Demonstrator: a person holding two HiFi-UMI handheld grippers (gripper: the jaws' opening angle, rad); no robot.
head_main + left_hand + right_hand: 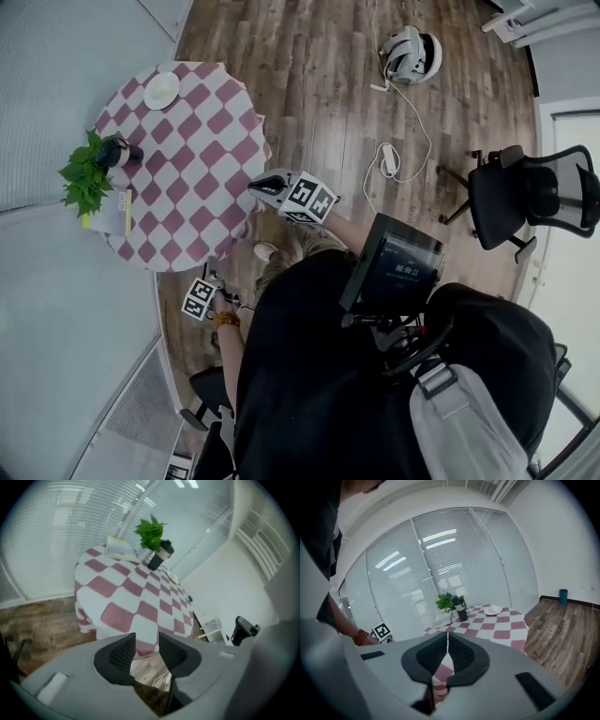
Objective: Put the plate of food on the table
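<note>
Keep the left tongs [146, 641], narrowly parted and empty, and the right tongs [447, 641], closed on nothing, well clear of the small white round plate [161, 90] resting at upper left on the red-and-white checked round counter [192, 164].

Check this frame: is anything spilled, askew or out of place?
Nothing on the table looks spilled or askew; the plate sits flat near its edge. The oddity is on the floor: a white headset lies there, its cable trailing loose to a power strip.

tablecloth [187, 159] looks matt cloth, floor [319, 75] wood, plate [161, 90] glossy.
</note>
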